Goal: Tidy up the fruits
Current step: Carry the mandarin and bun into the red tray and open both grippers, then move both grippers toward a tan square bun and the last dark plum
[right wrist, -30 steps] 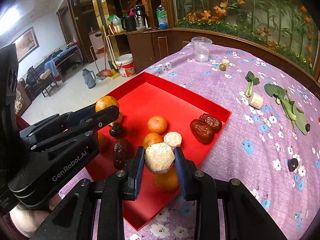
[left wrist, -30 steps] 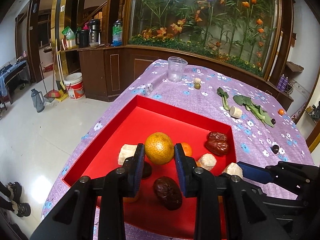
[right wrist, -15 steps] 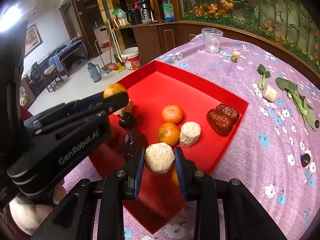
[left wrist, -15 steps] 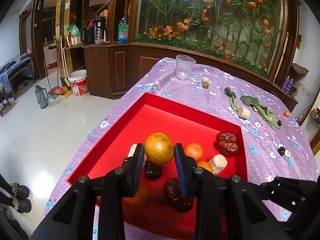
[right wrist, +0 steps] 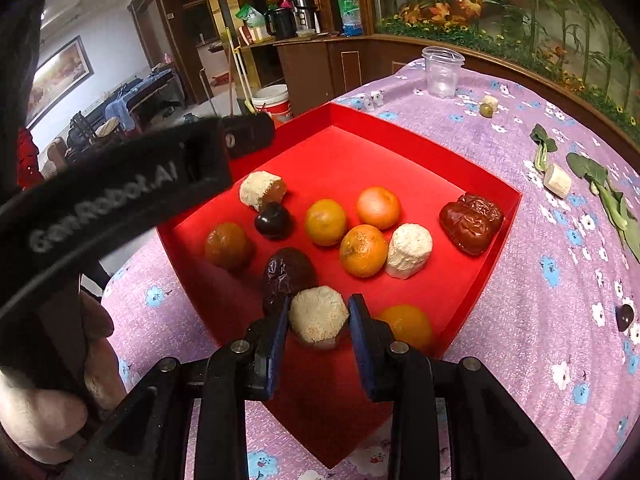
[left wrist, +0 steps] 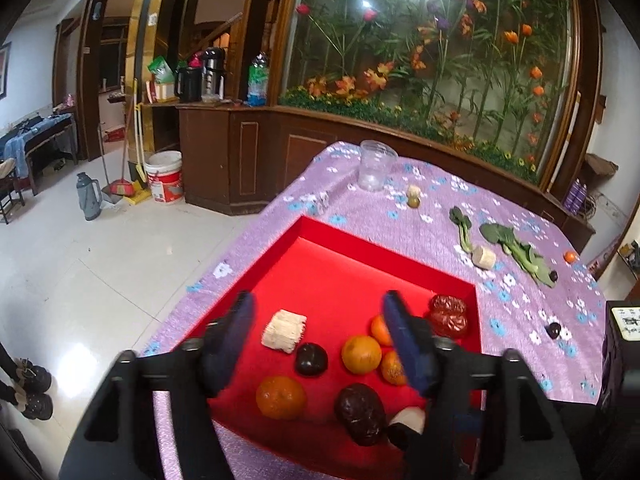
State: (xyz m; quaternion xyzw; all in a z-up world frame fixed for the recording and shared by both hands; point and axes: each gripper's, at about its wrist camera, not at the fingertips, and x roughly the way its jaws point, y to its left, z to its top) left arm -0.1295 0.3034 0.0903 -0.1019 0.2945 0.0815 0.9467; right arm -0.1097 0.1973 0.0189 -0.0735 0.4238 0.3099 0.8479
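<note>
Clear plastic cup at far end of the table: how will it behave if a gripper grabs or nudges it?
The plastic cup looks thin-walled and empty, so probably light and easily squashed. Upright and tall for its base, it would likely tip or slide on the tablecloth if nudged.

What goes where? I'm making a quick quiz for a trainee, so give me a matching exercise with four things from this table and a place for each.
Things:
1. clear plastic cup
2. pale cut chunk
3. pair of red dates
4. leafy greens

Places:
A. in the right-hand corner of the red tray
B. between the right gripper pads
C. standing at the far end of the tablecloth
D. lying on the cloth to the right of the tray

Pairs: 1-C, 2-B, 3-A, 4-D
</note>
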